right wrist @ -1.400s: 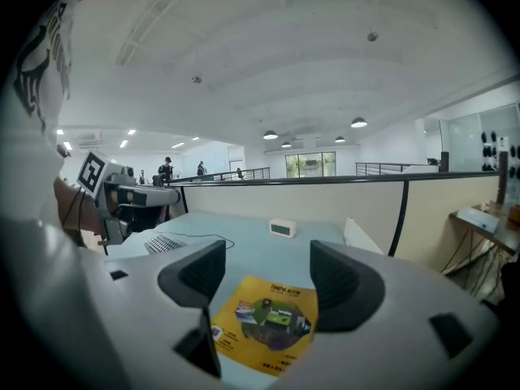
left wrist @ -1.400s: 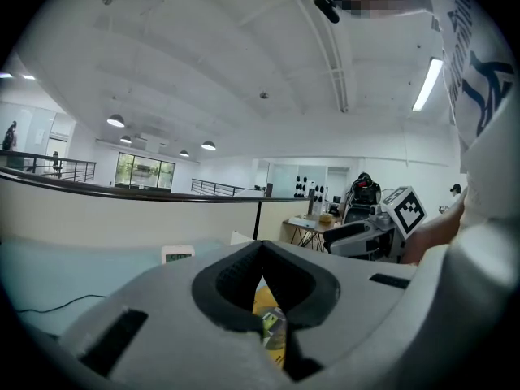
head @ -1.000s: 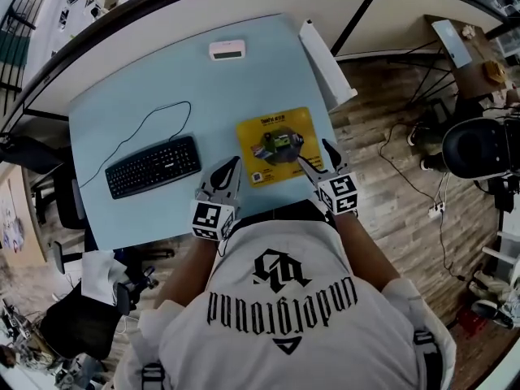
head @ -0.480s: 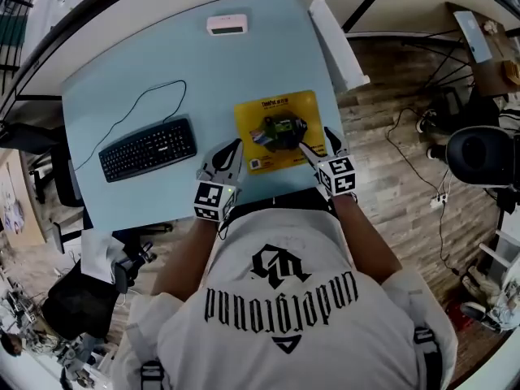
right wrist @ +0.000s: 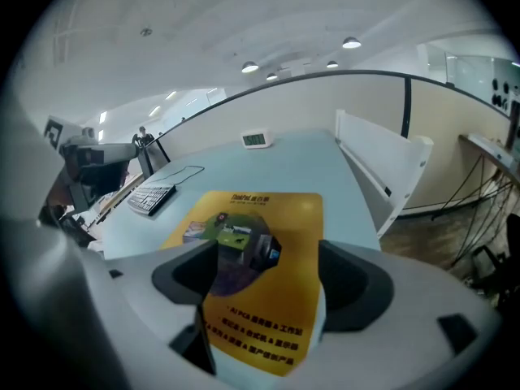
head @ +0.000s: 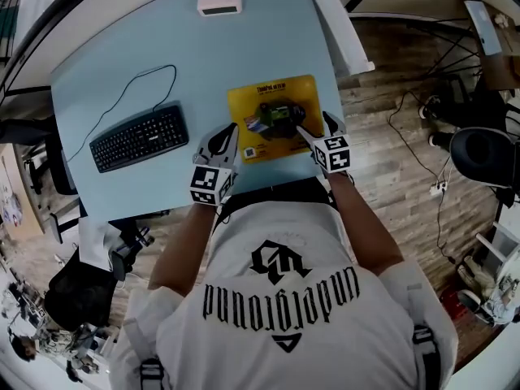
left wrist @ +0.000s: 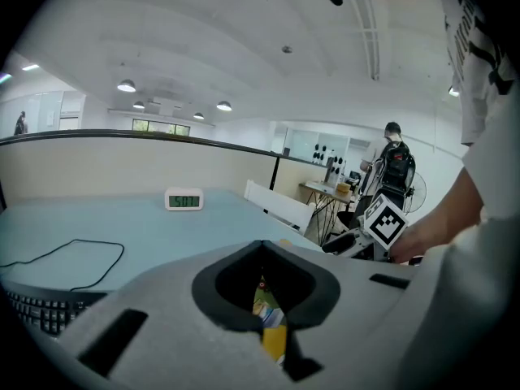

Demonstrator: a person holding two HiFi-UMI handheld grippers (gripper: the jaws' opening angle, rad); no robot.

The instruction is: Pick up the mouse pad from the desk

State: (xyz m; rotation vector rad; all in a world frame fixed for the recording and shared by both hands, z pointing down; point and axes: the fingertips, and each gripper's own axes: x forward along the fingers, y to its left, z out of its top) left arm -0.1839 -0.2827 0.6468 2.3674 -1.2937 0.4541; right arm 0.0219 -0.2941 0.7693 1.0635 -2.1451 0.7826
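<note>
Yellow mouse pad [head: 272, 120] flat on the pale blue desk [head: 162, 63]; right gripper [head: 315, 125] over its near edge, jaws opening, nothing pinched; left gripper [head: 227, 134] alongside, jaws pressed together, empty

The mouse pad [head: 272, 120] was a yellow rectangle with round corners, dark writing along its far edge and a green and dark picture in its middle, and it lay flat on the pale blue worktop [head: 122, 80], near the front right corner.
</note>
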